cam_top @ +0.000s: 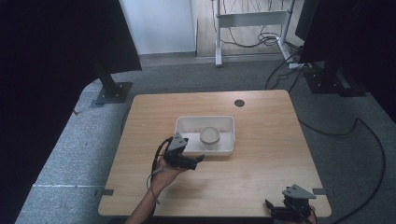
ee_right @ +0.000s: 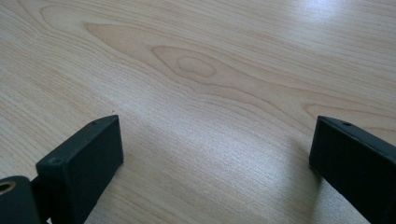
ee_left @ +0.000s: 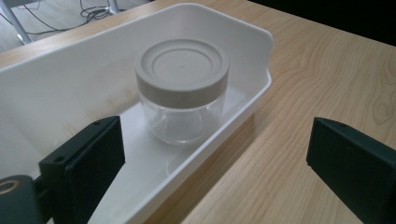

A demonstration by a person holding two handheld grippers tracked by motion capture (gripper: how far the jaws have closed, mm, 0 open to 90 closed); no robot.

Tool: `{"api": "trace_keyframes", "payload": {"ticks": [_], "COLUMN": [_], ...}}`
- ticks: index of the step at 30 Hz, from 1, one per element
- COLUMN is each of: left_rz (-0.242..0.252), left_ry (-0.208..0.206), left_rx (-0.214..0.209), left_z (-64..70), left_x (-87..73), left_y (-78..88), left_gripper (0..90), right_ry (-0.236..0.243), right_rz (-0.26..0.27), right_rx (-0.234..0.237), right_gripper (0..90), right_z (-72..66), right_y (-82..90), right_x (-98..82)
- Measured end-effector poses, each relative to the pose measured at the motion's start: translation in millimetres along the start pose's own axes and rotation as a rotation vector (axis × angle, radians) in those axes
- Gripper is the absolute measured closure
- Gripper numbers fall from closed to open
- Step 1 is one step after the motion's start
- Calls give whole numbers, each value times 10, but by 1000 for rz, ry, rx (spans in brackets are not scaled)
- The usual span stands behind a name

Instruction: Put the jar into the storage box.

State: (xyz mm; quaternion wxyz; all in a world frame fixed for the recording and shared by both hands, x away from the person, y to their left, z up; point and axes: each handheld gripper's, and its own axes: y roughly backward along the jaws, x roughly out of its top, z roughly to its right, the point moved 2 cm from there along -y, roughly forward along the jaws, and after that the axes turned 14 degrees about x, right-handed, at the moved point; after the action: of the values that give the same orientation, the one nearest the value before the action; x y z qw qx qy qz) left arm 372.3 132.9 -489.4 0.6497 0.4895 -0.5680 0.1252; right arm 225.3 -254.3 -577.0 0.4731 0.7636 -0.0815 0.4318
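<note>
Your left gripper (cam_top: 198, 159) sits just below the middle of the high view, at the near wall of the white tray (cam_top: 184, 122), and its jaws are spread wide with nothing between them. In the left gripper view the clear jar (ee_left: 182, 119) with its grey lid (ee_left: 182, 70) stands upright inside the tray, a little above centre of the frame; one jaw hangs over the tray's floor, the other over the bare tabletop (ee_left: 327, 79). Your right gripper (cam_top: 272, 208) is at the lower right of the high view, near the tabletop's front edge. Its jaws are also spread, over plain wood, probably just clear of the surface.
</note>
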Motion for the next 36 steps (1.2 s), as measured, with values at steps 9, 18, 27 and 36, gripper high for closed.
{"api": "trace_keyframes", "payload": {"ticks": [9, 18, 27, 36], "left_rz": [7, -2, -17, -41], "left_ry": [24, 39, 38, 42], "left_rx": [8, 19, 39, 62], "left_z": [-114, -178, -204, -243], "left_x": [-236, -421, -569, -750], "left_y": [141, 242, 310, 375], "left_gripper": [42, 42, 42, 43], "right_ry": [0, 0, 1, 1], "right_rz": [0, 0, 0, 0], "right_rx": [0, 0, 0, -1], "right_gripper": [24, 24, 24, 24], "right_z": [0, 1, 2, 2], "right_y": [-1, -2, -2, -3], "right_x": [1, 2, 3, 3]}}
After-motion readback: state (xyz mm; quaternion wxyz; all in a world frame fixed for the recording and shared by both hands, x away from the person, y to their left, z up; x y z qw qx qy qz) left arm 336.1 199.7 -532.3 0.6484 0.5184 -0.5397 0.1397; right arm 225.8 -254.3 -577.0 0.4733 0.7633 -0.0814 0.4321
